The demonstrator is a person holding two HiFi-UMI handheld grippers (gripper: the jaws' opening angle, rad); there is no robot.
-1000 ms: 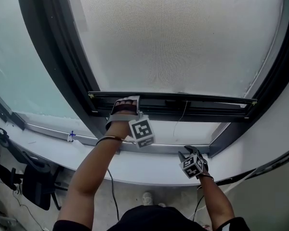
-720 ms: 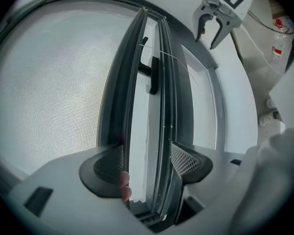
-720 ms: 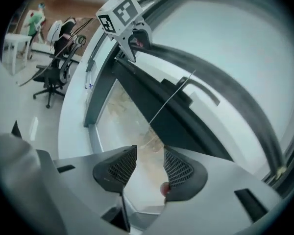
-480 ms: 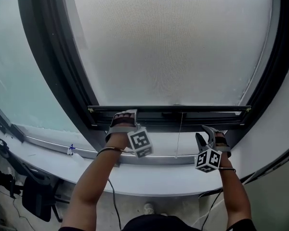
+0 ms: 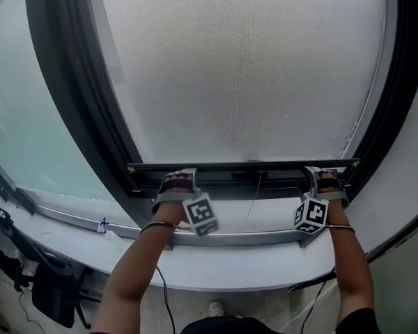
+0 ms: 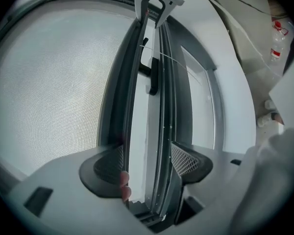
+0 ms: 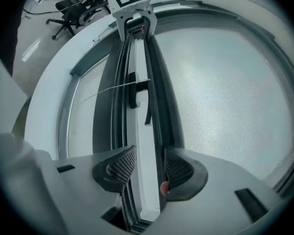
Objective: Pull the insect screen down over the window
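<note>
Mesh of the insect screen (image 5: 244, 68) covered nearly the whole window opening, pale and taut between the dark window frame (image 5: 70, 96) on either side. Its bottom bar (image 5: 251, 175), a dark rail with a lighter strip along it, lay level low in the opening, just above the silver rail (image 5: 244, 236) and the white sill (image 5: 230, 266), with a narrow band uncovered beneath it.

The left claw (image 5: 179, 176) sat on the bar near its left end. In the left gripper view the bar (image 6: 159, 126) ran straight between the jaws of that claw (image 6: 146, 163), and both ribbed pads lay against its sides, so the claw was closed on the bar. A fingertip showed beside the left pad.

The right claw (image 5: 322, 177) sat near the bar's right end. In the right gripper view the bar (image 7: 144, 131) again passed between the jaws of that claw (image 7: 149, 168), a pad pressed to each side of it, gripping it.

Each gripper view showed the other claw at the far end of the bar. A small dark handle (image 6: 153, 80) sat midway along the bar, and a thin pull cord (image 5: 254, 193) hung from that middle point toward the silver rail. The marker cubes (image 5: 200, 214) pointed back toward the person, whose bare forearms reached up from below.

Farther out, a dark office chair (image 5: 49, 277) stood on the floor at the lower left, and a thin cable (image 5: 164, 277) trailed down below the sill.
</note>
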